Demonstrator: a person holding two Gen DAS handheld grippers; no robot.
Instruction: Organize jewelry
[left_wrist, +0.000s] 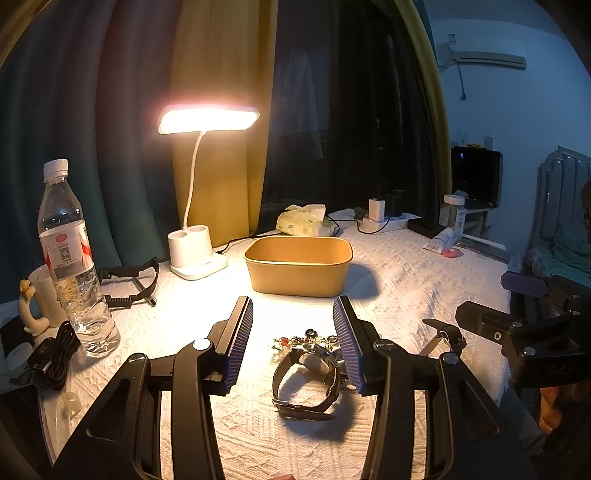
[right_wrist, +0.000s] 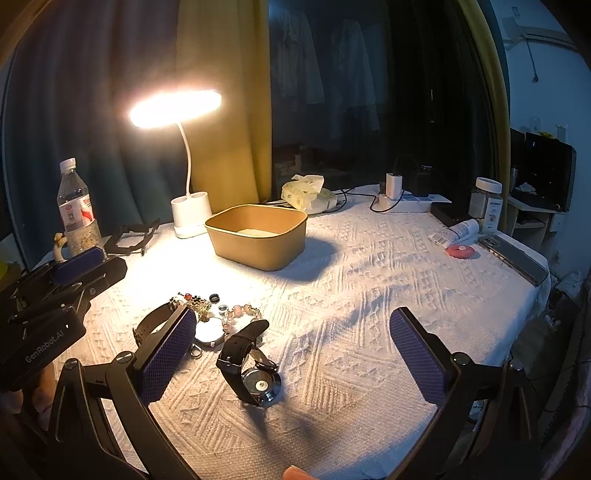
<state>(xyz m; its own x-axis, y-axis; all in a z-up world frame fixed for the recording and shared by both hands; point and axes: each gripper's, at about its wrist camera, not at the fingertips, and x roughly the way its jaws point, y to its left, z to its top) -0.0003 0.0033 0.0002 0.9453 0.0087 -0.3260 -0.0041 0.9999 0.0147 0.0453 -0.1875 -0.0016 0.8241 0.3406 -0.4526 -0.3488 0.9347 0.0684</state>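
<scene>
Looking along our left gripper (left_wrist: 293, 314), we see its two blue-padded jaws standing apart with nothing pinched between them. Low in the centre of that frame, on the white textured cloth (left_wrist: 406, 273), lies a dark-strapped watch (left_wrist: 308, 384), and just above it a small heap of jewelry (left_wrist: 306, 338) with beads and rings. The heap touches the watch and sits close against the inner face of the right-hand pad. Above the pads, mid-frame, stands the tan box (left_wrist: 298, 266), its mouth open upward.

From our right gripper (right_wrist: 291, 332), the jaws are spread wide and also hold nothing. A second watch (right_wrist: 251, 365) lies on its side between them, lower centre, apart from both pads. The jewelry heap shows just up and left of it, partly hidden by the left-hand pad. The tan box sits above centre, with the lit desk lamp (right_wrist: 176, 109) at upper left and a water bottle (right_wrist: 75, 206) at far left.
</scene>
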